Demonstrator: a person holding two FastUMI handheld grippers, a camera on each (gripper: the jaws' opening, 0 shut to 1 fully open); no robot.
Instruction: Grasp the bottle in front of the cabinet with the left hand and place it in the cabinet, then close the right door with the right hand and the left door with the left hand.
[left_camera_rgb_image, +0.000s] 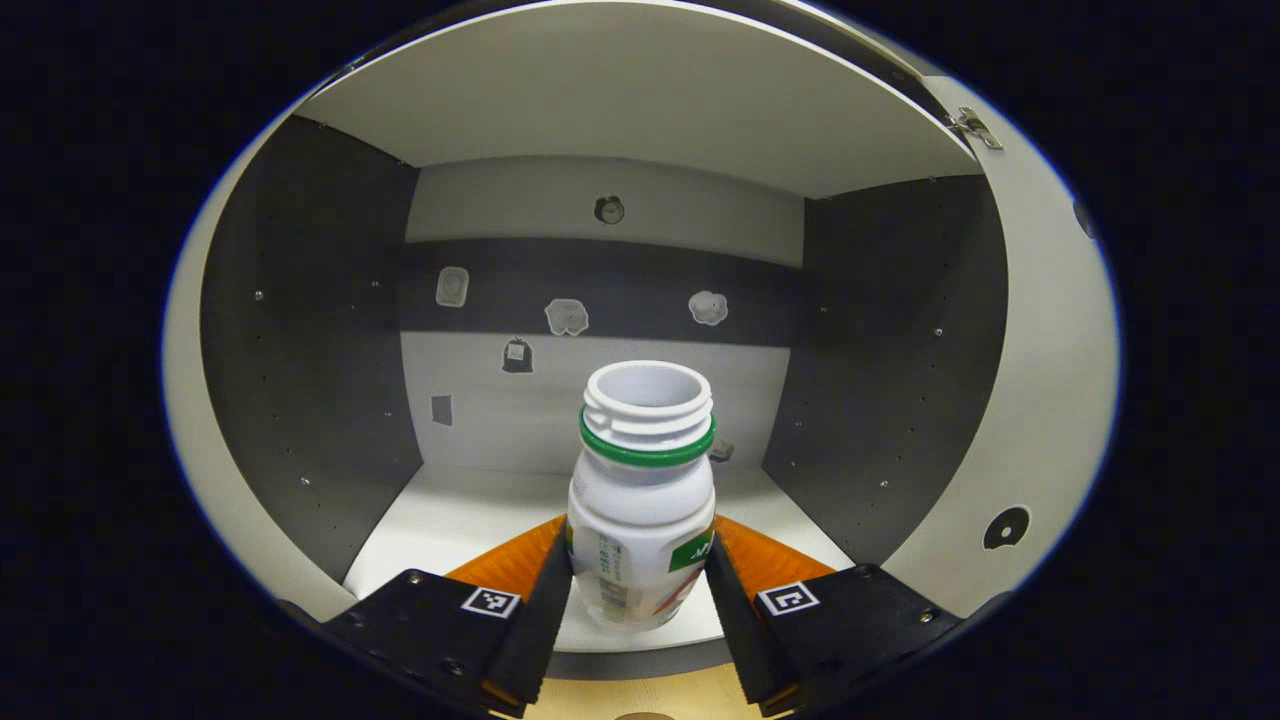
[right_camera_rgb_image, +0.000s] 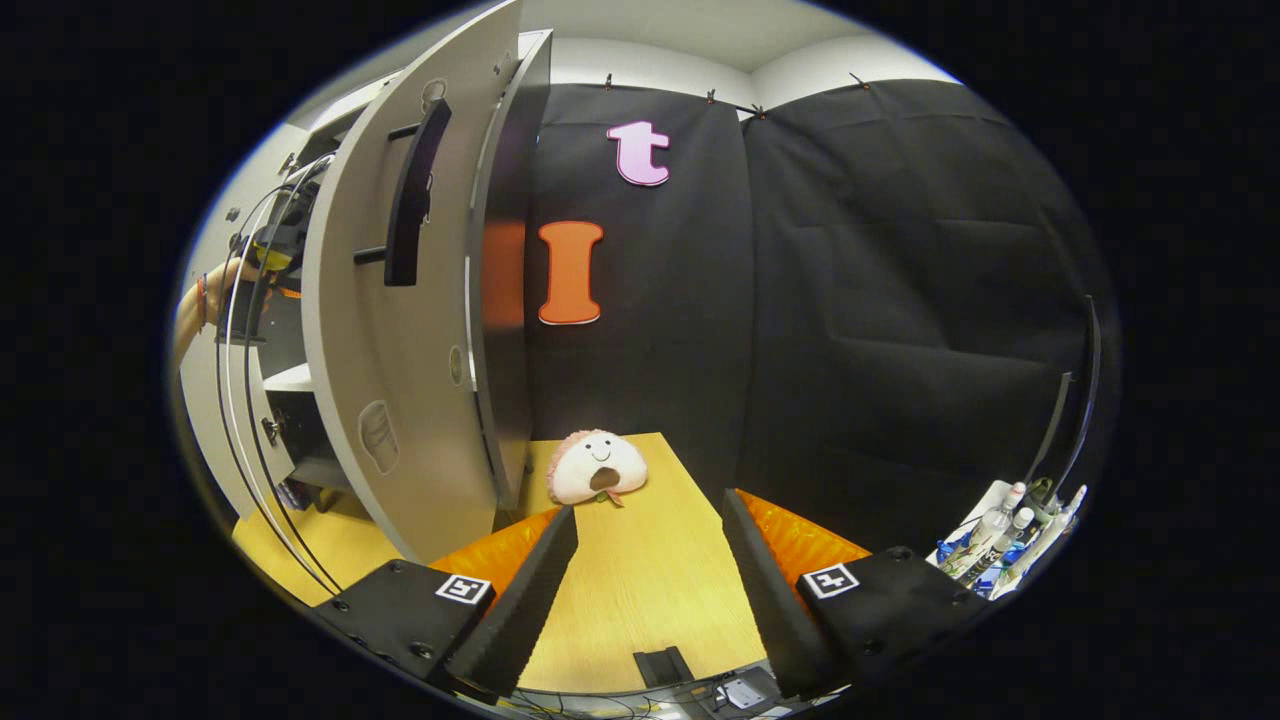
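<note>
The left gripper (left_camera_rgb_image: 640, 585) reaches level into the cabinet (left_camera_rgb_image: 300, 330), its two fingers (left_camera_rgb_image: 540, 600) pressed against opposite sides of the upright bottle (left_camera_rgb_image: 642, 500), low on its body, just above the cabinet's floor. In the right gripper view, a bare forearm (right_camera_rgb_image: 200, 305) with a band at the wrist stretches toward the cabinet's opening. The right gripper (right_camera_rgb_image: 648, 585) hangs apart from the cabinet, off its right door (right_camera_rgb_image: 400, 340), pointing level, its fingers spread wide with nothing between them.
</note>
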